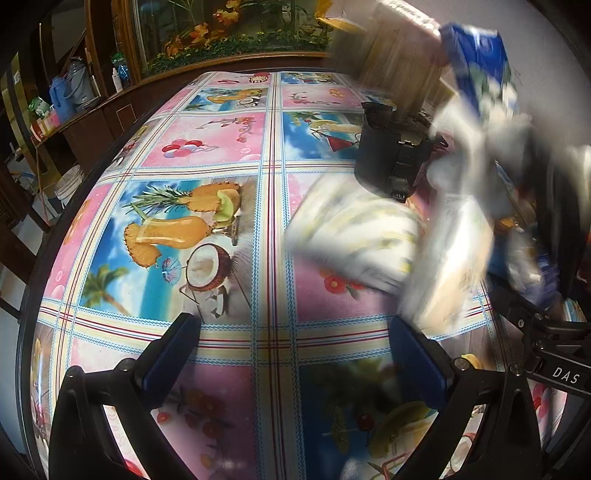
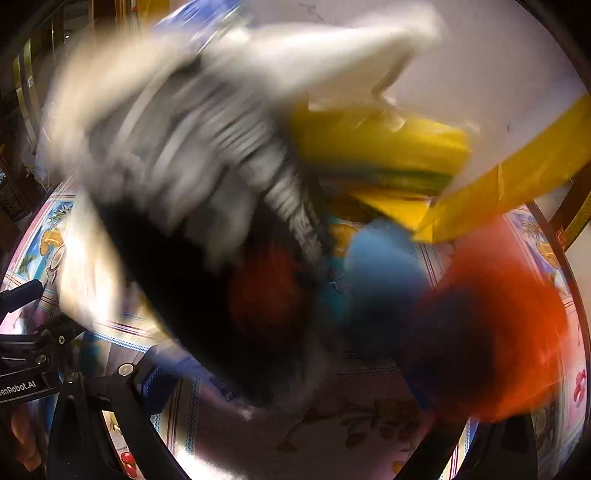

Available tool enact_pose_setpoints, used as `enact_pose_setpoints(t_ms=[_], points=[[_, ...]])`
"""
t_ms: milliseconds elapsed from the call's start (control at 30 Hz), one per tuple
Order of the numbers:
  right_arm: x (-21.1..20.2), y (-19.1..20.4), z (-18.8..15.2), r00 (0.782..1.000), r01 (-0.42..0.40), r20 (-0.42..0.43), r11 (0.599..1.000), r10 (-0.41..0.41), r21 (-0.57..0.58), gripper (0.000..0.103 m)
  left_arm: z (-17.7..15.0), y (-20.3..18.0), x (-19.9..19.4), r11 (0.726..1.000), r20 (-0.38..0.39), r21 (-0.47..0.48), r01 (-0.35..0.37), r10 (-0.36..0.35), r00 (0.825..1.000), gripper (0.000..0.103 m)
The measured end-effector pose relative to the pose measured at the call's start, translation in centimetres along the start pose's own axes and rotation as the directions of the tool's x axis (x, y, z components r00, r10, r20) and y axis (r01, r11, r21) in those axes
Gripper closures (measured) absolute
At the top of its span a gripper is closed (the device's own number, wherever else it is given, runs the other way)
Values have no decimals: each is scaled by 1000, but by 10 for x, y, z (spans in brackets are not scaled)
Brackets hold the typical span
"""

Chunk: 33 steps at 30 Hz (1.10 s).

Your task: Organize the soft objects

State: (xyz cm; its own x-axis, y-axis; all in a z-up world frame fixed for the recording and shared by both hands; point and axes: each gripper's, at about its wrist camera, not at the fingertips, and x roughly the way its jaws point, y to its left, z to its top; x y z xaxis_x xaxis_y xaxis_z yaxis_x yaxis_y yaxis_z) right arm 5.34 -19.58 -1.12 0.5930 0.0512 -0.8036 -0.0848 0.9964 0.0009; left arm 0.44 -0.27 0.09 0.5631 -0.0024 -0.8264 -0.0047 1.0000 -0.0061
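On the black bracket [image 1: 561, 373] at the right edge of the left wrist view the white letters "DAS" are read; on a like bracket [image 2: 22, 387] at the left edge of the right wrist view "enRobot.AI" is read, its beginning cut off by the frame.

The bench [image 1: 273, 206] is covered by a glossy oilcloth printed in squares of pineapples, coconuts, palm trees, balloons and cherries on pink and blue grounds, divided by striped bands. Behind it a dark wooden cabinet with a large aquarium [image 1: 229, 33] holding orange and green plants is seen, and blue and grey flasks [image 1: 70, 88] stand on a side shelf.

The left claw [image 1: 295, 354] is held spread above the oilcloth, with nothing between its blue-padded fingers [image 1: 170, 354].

A white cushion with pale yellow markings [image 1: 354, 236] lies on the bench, heavily blurred, beside a black cylindrical device [image 1: 391, 158]. A blurred bundle of white, grey and blue fabric [image 1: 476, 122] hangs at the right of that view.

In the right wrist view a blurred grey and white striped soft thing [image 2: 177, 147] fills the frame, with blue [image 2: 384, 266] and red-orange [image 2: 517, 314] soft shapes and a yellow sheet [image 2: 509, 192] beyond. Only one blue pad of the right claw [image 2: 159, 384] is visible; its state cannot be told.
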Motion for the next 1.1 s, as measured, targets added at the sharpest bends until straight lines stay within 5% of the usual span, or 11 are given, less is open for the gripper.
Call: enact_pose_setpoints(t_ms=[1100], points=[[3,-5,-1,1000,0,-1,1000,0,-1,0,-1,0,-2,1000,3,0,2,-2,1000,0]])
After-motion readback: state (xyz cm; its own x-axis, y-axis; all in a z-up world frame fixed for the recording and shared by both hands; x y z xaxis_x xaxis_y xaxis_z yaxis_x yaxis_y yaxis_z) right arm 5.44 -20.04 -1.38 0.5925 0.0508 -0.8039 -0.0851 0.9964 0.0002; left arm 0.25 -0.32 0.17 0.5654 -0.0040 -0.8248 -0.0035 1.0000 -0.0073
